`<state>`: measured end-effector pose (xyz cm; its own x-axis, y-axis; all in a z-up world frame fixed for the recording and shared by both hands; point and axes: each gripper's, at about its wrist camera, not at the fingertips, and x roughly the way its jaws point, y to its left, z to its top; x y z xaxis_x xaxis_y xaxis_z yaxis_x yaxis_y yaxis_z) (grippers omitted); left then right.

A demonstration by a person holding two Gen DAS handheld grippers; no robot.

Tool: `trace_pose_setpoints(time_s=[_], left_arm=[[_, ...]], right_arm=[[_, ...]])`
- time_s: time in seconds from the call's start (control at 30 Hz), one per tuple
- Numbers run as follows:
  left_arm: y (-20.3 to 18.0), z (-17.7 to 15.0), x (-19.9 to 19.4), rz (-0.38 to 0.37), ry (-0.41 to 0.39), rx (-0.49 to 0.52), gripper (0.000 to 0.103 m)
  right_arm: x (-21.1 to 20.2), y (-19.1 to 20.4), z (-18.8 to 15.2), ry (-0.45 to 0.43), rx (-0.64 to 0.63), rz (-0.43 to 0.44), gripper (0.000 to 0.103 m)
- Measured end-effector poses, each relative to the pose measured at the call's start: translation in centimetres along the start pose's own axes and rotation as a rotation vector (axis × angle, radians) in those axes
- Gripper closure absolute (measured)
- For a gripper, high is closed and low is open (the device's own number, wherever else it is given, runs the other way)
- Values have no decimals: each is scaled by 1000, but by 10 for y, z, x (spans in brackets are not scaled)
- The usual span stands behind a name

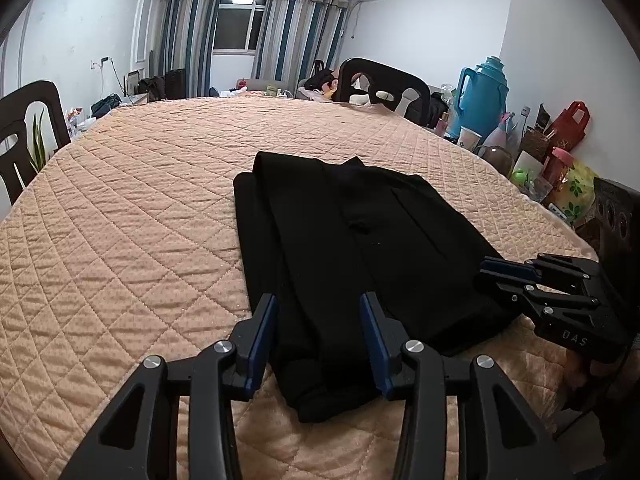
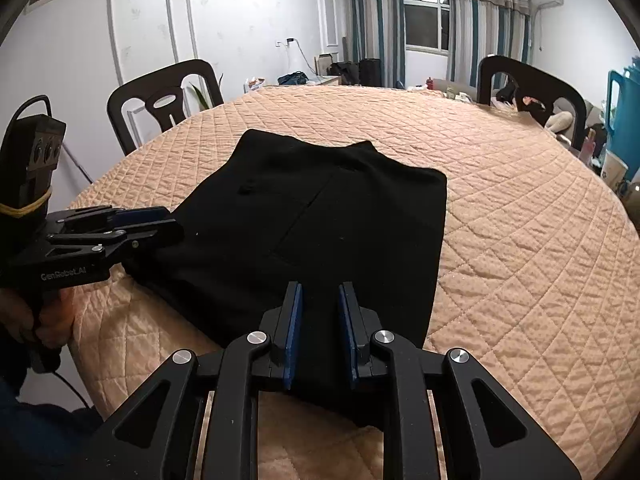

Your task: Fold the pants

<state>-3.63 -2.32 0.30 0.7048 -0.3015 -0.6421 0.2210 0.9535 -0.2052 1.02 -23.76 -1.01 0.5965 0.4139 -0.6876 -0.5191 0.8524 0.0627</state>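
1. the pants (image 1: 352, 248) lie flat on the quilted peach cover of the worktop (image 1: 132, 216), already doubled into a dark slab, one end at the near edge by you and the other end toward the middle of the worktop.
2. your left gripper (image 1: 318, 332) hangs over the narrow near end of the pants, jaws released with a wide gap and cloth showing between them; nothing is pinched.
3. your right gripper (image 2: 319, 330) sits over the wider near end, jaws apart with a narrower gap. cloth shows below them, but whether the pads touch it cannot be told.
4. judgement: the likely step is a grasp at both near corners for another fold toward the far end.
5. risk: black on black hides the layer edges, so a shallow bite may catch only the top ply, and the stack would peel open when lifted.
6. risk: the near end reaches the worktop edge; a drag toward you could pull it off, or bunch the cover beneath.
7. risk: uneven lift between hands would skew the fold.
8. left wrist view only: the offset lower layer along the far-left side of the pants, and clutter at the worktop's right edge with a blue thermos (image 1: 482, 96).
9. right wrist view only: a seam line across the top ply, your hand (image 2: 48, 316) on the left gripper's handle, and a chair (image 2: 164, 96) at the left edge.
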Motion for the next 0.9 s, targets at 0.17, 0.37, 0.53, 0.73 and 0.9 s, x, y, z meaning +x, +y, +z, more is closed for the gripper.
trace_pose_setpoints(time_s=[0.17,0.37,0.53,0.73,0.9], left_arm=[[5,21,5,-40,25,1,58],[14,56,36,-64,34,0,58],[20,64,62,-63,79,-51,58],[13,60,54,21,38,-11,90],[38,51,51,51,64,-96,102]], right_arm=[[-5,-14,10,-39,68,16,84],[-4,-26,24,-76,104,-8,84],[0,-36,31,-80,124,-15,84],[16,-52,44,-66,163,-15,84],[30,-60,59,-38,189,-20,84]])
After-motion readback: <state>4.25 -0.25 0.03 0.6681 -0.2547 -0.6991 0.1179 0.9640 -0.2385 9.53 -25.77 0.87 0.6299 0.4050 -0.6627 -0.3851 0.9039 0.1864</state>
